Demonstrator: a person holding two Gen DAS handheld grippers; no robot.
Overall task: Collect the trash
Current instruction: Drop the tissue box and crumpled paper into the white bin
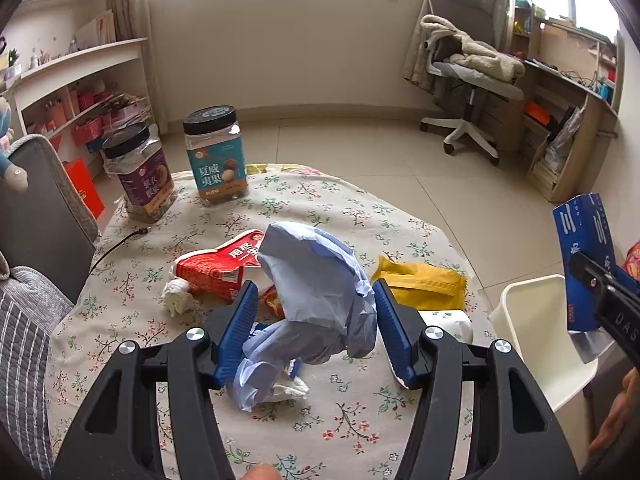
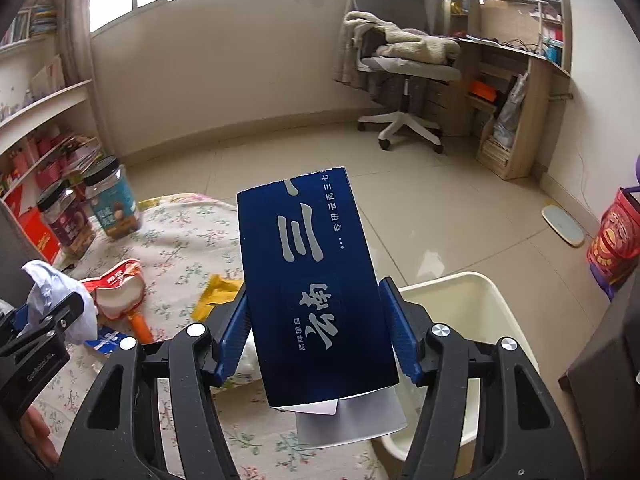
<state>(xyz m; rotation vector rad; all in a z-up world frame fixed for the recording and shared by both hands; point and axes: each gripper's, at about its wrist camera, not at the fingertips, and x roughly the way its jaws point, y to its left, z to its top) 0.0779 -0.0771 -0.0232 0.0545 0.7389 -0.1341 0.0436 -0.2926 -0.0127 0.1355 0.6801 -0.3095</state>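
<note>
My left gripper [image 1: 314,294] is shut on a crumpled light blue paper [image 1: 320,284] and holds it above the flowered tablecloth [image 1: 328,420]. My right gripper [image 2: 312,290] is shut on a dark blue carton [image 2: 316,284] with white Chinese characters, held over the near rim of the cream waste bin [image 2: 492,320]. The carton [image 1: 584,264] and the bin [image 1: 532,344] also show at the right in the left wrist view. On the cloth lie a red wrapper [image 1: 218,268], a yellow packet [image 1: 424,284], a white tissue wad [image 1: 176,294] and small scraps.
Two black-lidded snack jars [image 1: 216,156] [image 1: 140,172] stand at the table's far end. A dark chair back [image 1: 44,216] is at the left. An office chair [image 1: 468,80] and a desk stand beyond on the tiled floor. A red bag [image 2: 616,240] sits at the right.
</note>
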